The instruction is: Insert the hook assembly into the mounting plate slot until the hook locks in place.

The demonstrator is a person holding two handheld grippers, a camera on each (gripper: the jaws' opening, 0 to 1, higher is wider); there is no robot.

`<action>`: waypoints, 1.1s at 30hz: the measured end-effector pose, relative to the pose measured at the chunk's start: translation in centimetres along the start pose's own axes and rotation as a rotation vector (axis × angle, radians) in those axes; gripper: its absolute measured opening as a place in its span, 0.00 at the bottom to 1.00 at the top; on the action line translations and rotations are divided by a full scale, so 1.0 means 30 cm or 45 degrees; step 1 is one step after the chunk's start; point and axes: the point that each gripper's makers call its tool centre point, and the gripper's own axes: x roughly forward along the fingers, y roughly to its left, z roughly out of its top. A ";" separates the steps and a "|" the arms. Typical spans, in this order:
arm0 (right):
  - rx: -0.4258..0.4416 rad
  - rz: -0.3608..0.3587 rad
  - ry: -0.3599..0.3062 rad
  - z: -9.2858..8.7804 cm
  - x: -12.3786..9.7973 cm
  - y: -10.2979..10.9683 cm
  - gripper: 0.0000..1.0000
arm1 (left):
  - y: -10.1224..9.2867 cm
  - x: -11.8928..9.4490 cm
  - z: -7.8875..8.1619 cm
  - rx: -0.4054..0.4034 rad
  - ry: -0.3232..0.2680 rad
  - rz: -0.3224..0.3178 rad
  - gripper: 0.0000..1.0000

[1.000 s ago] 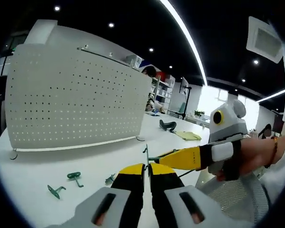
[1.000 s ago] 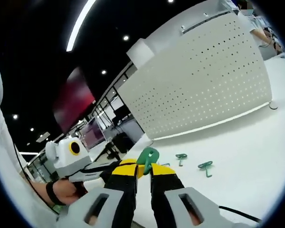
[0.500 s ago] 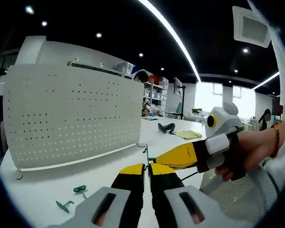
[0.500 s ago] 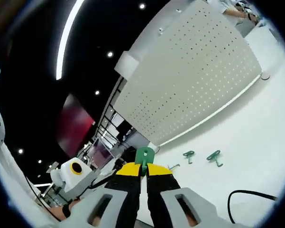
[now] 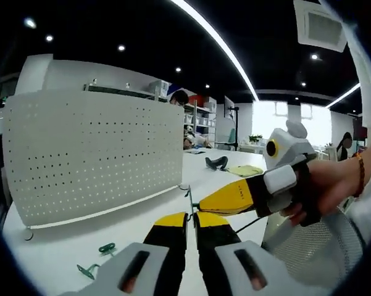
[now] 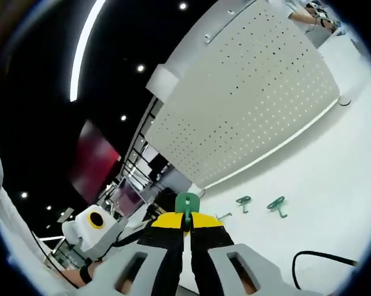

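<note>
Ahead of our right tool (image 6: 186, 217), clamped on the green hook (image 6: 187, 201), the upright pegboard (image 6: 253, 98) stands well apart across the table (image 6: 321, 185), while our left tool (image 5: 191, 217) seems shut, apparently empty.

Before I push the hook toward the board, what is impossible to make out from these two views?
- Right gripper view: the green hook shows just its top; the rest is hidden between the right gripper jaws.
- Left gripper view: whether the left gripper holds anything; its jaws look closed.
- Both views: the pegboard holes are too small to pick out a slot.
- Right gripper view: the black cable is cut off by the edge.
</note>
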 end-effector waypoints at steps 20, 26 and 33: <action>-0.341 -0.088 -0.006 0.145 0.042 -0.011 0.01 | 0.081 -0.070 0.004 -0.033 -0.003 0.119 0.16; -0.414 -0.122 -0.027 0.193 0.057 -0.020 0.01 | 0.084 -0.082 0.004 -0.037 -0.010 0.125 0.18; -0.555 -0.164 -0.035 0.256 0.090 -0.018 0.01 | 0.091 -0.099 -0.012 -0.053 -0.003 0.142 0.24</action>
